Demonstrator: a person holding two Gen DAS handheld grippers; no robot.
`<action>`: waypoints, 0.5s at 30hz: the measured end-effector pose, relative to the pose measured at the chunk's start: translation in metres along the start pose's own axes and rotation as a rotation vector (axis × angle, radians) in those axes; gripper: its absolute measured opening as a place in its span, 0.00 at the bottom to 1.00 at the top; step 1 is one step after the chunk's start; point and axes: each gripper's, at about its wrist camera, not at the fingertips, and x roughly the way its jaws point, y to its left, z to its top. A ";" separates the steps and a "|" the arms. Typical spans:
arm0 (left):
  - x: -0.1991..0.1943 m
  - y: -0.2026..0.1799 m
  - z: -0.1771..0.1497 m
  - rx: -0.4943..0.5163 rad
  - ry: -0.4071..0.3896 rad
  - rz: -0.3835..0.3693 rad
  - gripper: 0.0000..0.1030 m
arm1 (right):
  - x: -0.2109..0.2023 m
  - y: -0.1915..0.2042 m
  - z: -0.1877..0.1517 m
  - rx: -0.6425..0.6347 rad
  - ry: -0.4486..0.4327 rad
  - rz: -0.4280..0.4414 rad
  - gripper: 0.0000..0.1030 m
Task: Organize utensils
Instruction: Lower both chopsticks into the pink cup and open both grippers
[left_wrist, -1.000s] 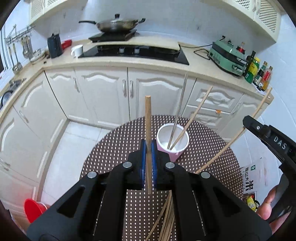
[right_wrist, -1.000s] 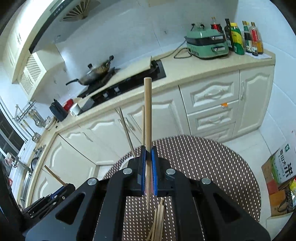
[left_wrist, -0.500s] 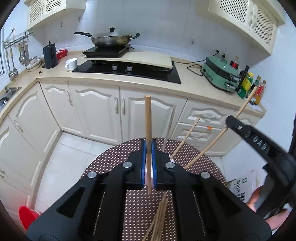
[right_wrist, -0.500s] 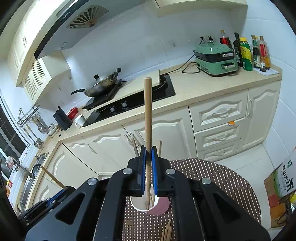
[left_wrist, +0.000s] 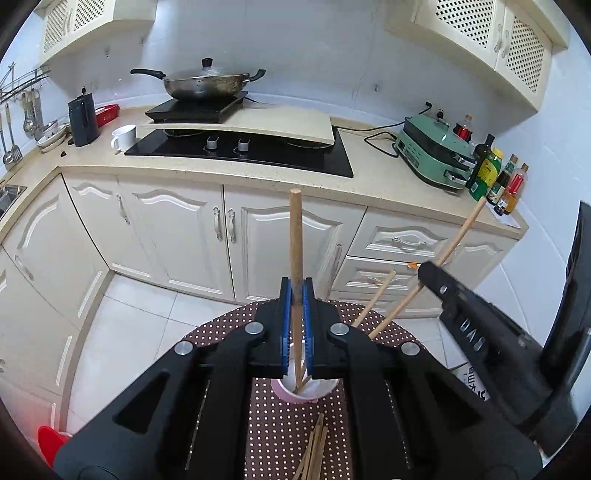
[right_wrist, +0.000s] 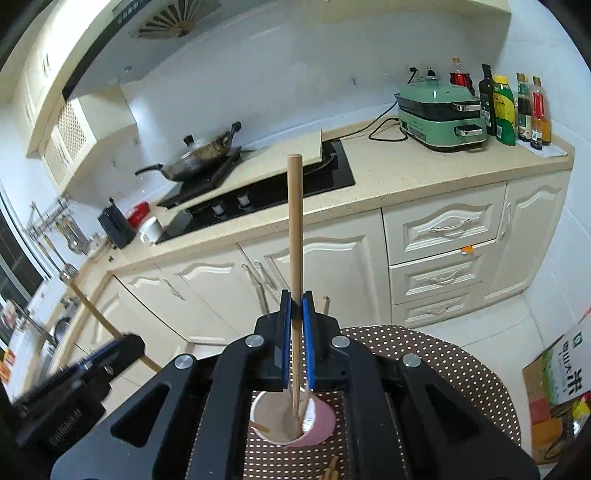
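My left gripper (left_wrist: 296, 325) is shut on a wooden chopstick (left_wrist: 295, 243) held upright, its lower tip inside the pink cup (left_wrist: 304, 393) on the dotted round table (left_wrist: 221, 328). My right gripper (right_wrist: 295, 339) is shut on another wooden chopstick (right_wrist: 294, 229), also upright, with its tip down in the same cup (right_wrist: 291, 424). Two more chopsticks (left_wrist: 373, 299) lean in the cup. Loose chopsticks (left_wrist: 314, 450) lie on the table in front of it. The right gripper shows at the right of the left wrist view (left_wrist: 480, 332).
Cream kitchen cabinets (left_wrist: 229, 236) and a counter with a black hob (left_wrist: 240, 147), a wok (left_wrist: 203, 83) and a green appliance (left_wrist: 436, 147) stand behind the table. Bottles (right_wrist: 517, 107) line the counter's right end. A cardboard box (right_wrist: 557, 373) sits on the floor at the right.
Both grippers have tilted up and moved over the cup. Both chopstick tips have gone down into the cup.
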 end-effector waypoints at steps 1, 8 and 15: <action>0.004 0.000 0.000 0.000 0.008 0.000 0.06 | 0.006 -0.002 -0.004 0.007 0.016 -0.004 0.05; 0.043 0.004 -0.008 0.003 0.092 0.006 0.06 | 0.031 -0.007 -0.021 0.020 0.071 -0.037 0.05; 0.075 0.006 -0.020 0.004 0.164 -0.004 0.06 | 0.052 -0.008 -0.036 0.024 0.132 -0.046 0.05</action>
